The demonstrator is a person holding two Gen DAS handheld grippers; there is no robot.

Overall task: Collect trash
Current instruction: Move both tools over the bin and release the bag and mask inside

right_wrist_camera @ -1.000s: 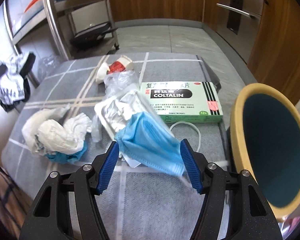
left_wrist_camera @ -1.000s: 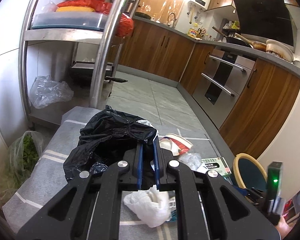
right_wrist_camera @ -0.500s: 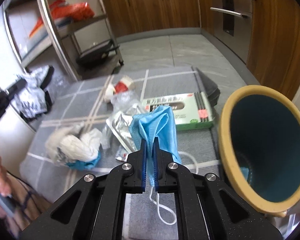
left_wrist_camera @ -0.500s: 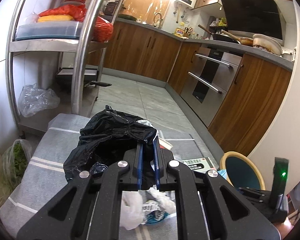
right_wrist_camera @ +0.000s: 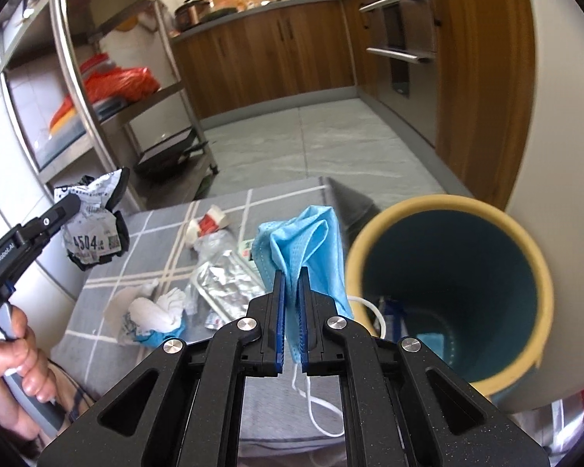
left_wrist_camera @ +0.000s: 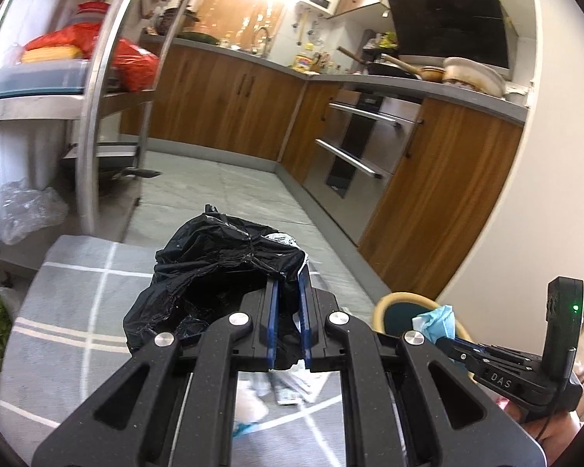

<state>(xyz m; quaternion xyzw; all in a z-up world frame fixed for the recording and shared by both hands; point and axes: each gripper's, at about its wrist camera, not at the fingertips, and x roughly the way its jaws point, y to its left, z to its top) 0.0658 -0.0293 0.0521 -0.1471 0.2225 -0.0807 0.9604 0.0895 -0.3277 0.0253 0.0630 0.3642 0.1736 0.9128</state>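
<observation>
My right gripper [right_wrist_camera: 291,272] is shut on a crumpled blue face mask [right_wrist_camera: 305,241], lifted off the table just left of the bin's rim; the white ear loops dangle below. The bin [right_wrist_camera: 541,284] is teal inside with a tan rim and has some rubbish at the bottom. My left gripper [left_wrist_camera: 288,288] is shut on a black plastic bag [left_wrist_camera: 214,268] with a white printed label, held above the grey checked tablecloth [left_wrist_camera: 78,292]. In the right wrist view that bag [right_wrist_camera: 93,229] hangs at the left from the left gripper.
On the tablecloth [right_wrist_camera: 152,233] lie white tissue wads [right_wrist_camera: 155,311], a silver foil pack [right_wrist_camera: 222,280], clear plastic and a crushed paper cup [right_wrist_camera: 208,225]. A steel shelf rack [right_wrist_camera: 78,89] stands at the left, wooden kitchen cabinets [left_wrist_camera: 229,105] behind. A hand [right_wrist_camera: 11,369] holds the left tool.
The right gripper closed on the blue mask and lifted it off the table toward the bin. The left gripper with the black bag rose and shifted a little.
</observation>
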